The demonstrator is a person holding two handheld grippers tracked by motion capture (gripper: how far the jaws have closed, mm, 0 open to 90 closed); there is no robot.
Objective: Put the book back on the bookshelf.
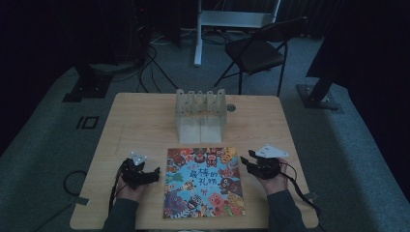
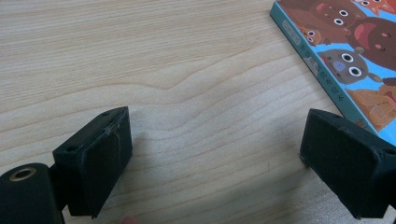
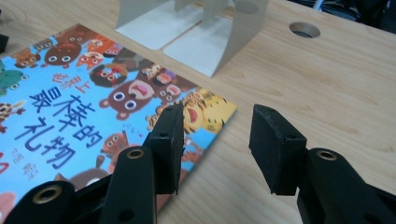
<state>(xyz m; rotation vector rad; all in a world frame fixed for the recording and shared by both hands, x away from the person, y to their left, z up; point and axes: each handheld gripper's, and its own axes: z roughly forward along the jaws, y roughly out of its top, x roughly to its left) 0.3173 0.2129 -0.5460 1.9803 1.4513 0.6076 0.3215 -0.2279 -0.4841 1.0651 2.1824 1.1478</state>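
A colourful children's picture book (image 1: 203, 182) lies flat on the wooden table (image 1: 140, 121), near the front middle. My left gripper (image 1: 153, 174) rests just left of the book, held in a hand. Its jaws stand wide open in the left gripper view (image 2: 219, 140), bare wood between them and the book's edge (image 2: 345, 51) at the upper right. My right gripper (image 1: 245, 162) sits at the book's right edge. It is open (image 3: 217, 130); one jaw hovers over the book's corner (image 3: 84, 102), the other over the table.
A pale slotted book rack (image 1: 200, 116) stands behind the book at the table's back middle, also close ahead in the right gripper view (image 3: 196, 32). A round cable hole (image 3: 304, 29) lies right of it. A folding chair (image 1: 256, 48) stands beyond the table.
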